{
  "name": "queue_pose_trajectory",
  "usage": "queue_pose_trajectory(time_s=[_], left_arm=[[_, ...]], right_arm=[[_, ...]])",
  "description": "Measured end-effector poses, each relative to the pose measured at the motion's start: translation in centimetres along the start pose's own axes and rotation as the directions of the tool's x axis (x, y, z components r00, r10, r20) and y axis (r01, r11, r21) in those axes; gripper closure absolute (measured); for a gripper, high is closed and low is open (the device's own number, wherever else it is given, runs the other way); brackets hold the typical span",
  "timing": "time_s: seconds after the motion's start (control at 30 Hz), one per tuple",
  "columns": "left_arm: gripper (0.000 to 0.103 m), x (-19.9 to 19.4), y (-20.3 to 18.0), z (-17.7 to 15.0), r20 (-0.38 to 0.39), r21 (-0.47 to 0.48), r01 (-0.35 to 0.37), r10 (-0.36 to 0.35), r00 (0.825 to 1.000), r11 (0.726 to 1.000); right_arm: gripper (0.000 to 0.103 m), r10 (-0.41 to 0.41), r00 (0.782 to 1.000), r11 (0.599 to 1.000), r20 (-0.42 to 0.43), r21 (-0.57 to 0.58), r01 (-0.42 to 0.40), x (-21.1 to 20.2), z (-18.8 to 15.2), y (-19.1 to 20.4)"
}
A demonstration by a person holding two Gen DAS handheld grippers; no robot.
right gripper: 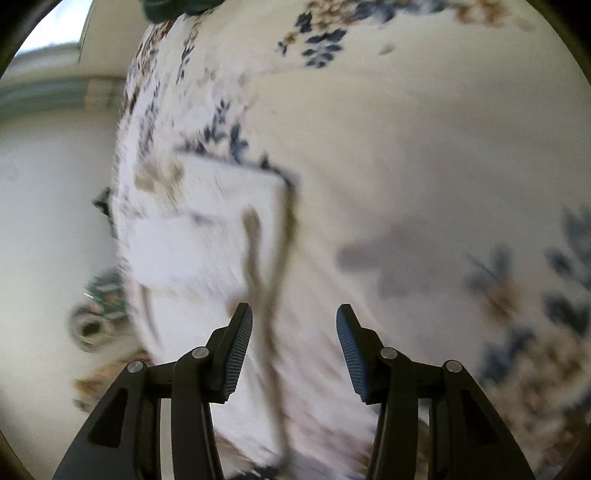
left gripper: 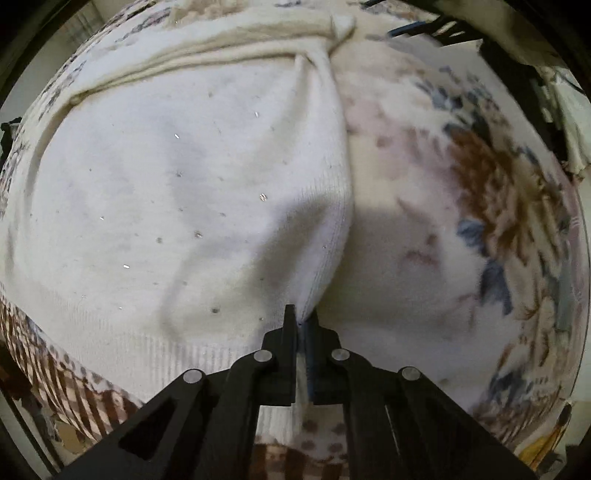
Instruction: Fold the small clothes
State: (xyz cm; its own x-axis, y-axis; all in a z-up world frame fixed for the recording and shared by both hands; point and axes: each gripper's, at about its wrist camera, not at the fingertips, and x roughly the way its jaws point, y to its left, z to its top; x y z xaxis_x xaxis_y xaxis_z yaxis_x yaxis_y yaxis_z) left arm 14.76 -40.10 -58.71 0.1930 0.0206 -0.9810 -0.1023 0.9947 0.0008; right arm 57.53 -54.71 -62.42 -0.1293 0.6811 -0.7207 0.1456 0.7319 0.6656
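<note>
A small white knit garment [left gripper: 184, 184] with a ribbed hem lies spread on a floral cover [left gripper: 461, 221]; its upper part is folded over in a thick roll. My left gripper [left gripper: 301, 317] points almost straight down and is shut on the garment's right hem corner, pinching the cloth up into a ridge. The right wrist view is blurred by motion. In it the white garment [right gripper: 207, 229] lies to the left on the floral cover [right gripper: 406, 147]. My right gripper [right gripper: 293, 332] hovers open above the garment's near edge, with only a dark crease of cloth below its jaws.
The covered surface ends at the left in the right wrist view, with pale floor [right gripper: 44, 203] beyond and a round blurred object [right gripper: 90, 330] on it. Dark clutter [left gripper: 443, 29] sits past the cover's far right edge. A brown striped patch [left gripper: 74, 387] marks the near left.
</note>
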Motion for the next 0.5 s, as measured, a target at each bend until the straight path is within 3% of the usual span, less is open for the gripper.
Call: queue_pose_trajectory(time_s=[0.13,0.23,0.27,0.37,0.47,0.5], left_arm=[[0.101,-2.3,1.5,0.1,0.028,-0.053,0.068,-0.066,0.997,0.996],[0.101,-3.7,2.5,0.9,0.048,-0.07,0.092,-0.089,0.995,0.993],[0.101,-3.9,2.6,0.7,0.051,-0.071,0.096,-0.093,0.994,0.993],[0.101,-4.7,3.3,0.3,0.061,-0.084,0.105,-0.1,0.993,0.991],[0.101,-5.7,5.5,0.1,0.075,-0.114,0.134,-0.126,0.989,0.984],[0.101,-6.3,6.2,0.1,0.083,-0.134,0.153,-0.143,0.986,0.979]], right_arm=[[0.053,0.083,0.996,0.99,-0.025,0.121,-0.079,3.5,3.6,-0.3],[0.048,0.153,0.983,0.98,-0.1,0.144,-0.137,6.3,4.1,0.4],[0.039,0.146,0.981,0.982,-0.128,0.138,-0.128,7.3,4.1,0.7],[0.04,0.074,0.981,0.994,-0.178,0.088,-0.059,9.9,3.4,2.1],[0.083,0.002,0.991,1.0,-0.134,0.024,0.001,10.4,2.8,4.5],[0.085,-0.007,0.994,1.0,-0.109,0.012,0.009,10.2,2.6,5.5]])
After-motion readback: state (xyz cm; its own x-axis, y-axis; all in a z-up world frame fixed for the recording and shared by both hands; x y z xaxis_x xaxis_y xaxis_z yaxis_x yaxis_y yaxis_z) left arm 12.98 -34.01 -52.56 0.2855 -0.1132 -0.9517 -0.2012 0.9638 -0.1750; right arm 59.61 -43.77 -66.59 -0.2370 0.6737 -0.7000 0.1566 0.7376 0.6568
